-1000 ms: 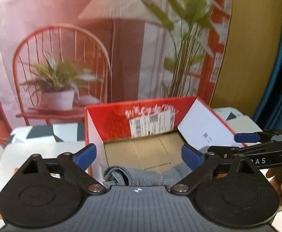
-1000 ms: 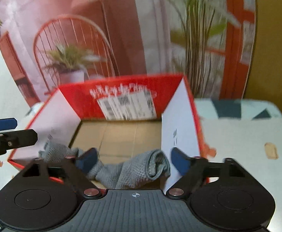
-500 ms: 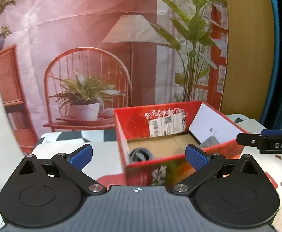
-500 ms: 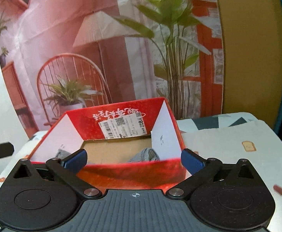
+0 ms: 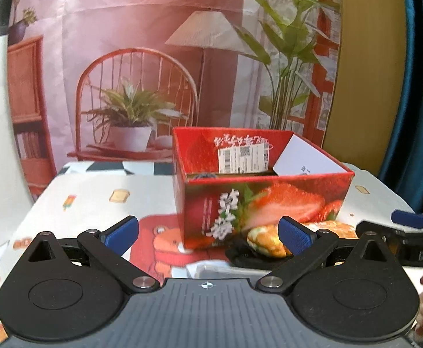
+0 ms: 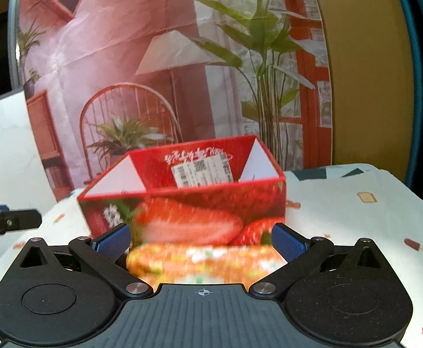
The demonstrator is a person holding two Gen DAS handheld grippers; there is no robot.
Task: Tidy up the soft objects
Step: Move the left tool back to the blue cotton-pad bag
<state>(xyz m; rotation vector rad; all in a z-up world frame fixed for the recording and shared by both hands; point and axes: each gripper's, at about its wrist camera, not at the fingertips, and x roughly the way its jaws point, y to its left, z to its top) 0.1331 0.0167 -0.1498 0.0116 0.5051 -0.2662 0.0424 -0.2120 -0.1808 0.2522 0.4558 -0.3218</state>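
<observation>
Both grippers hung short of red box (image 5: 258, 203), before its near wall. Left gripper (image 5: 208, 235) gaped wide, nothing between pads. Right gripper (image 6: 201, 242) spread to full width, empty; orange patterned soft item (image 6: 205, 261) lay on table (image 6: 356, 232) just ahead of it, touching box front. Dark item (image 5: 240, 256) lay beside it. Grey cloth edge (image 5: 202, 176) peeked over box rim. Step, by judgement: fetching next soft piece. Next move needs right gripper lowered over orange item, pads closing across it.

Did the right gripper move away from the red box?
Yes. The right gripper has backed away from the red box: a second ago it looked down inside; now the box's strawberry front shows, with an orange soft thing between its open fingers.
</observation>
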